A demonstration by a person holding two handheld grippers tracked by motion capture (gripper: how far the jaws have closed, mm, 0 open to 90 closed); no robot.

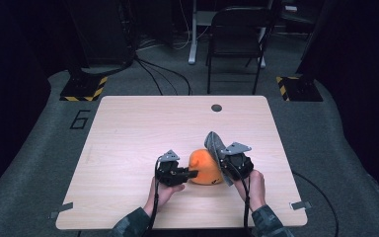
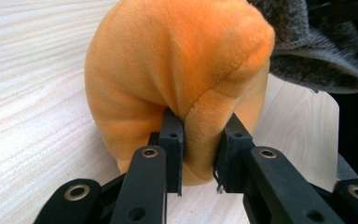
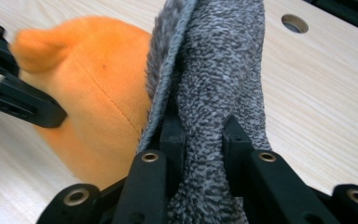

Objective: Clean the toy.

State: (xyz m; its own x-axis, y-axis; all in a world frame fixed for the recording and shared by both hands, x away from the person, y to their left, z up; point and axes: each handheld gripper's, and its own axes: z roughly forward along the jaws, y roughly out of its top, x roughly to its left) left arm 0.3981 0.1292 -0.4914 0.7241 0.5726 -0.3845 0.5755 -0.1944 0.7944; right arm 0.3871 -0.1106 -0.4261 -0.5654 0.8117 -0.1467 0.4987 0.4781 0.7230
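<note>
In the high view, two forearms in camouflage sleeves are seen coming in over the near edge of the table (image 1: 128, 123). The left hand (image 1: 162, 193) is wrapped around the left gripper (image 1: 191, 174), which is held level and pointed sideways toward the right gripper (image 1: 223, 165). The right hand (image 1: 254, 186) is raised a little above the tabletop, its gripper tipped upward and inward. Between them, near the middle of the near edge, an orange plush toy (image 1: 205, 168) is seen resting on the wood, with a grey fuzzy cloth (image 1: 215, 144) standing up from its right side. A round hole (image 1: 216, 107) is visible by the far edge.

In the left gripper view, a fold of the orange plush toy (image 2: 177, 70) is pinched between the two black jaws, which are drawn close together on it. The plush is rounded, soft and creased where it is squeezed. The grey fuzzy cloth (image 2: 307, 51) is seen just beside it at the upper right.

In the right gripper view, the grey fuzzy cloth (image 3: 214, 84) is clamped between the jaws and stands upright as a thick, speckled band. The orange plush toy (image 3: 98, 93), seamed down its side, is touching the cloth, and the left gripper (image 3: 23, 105) is seen gripping its far side.
</note>
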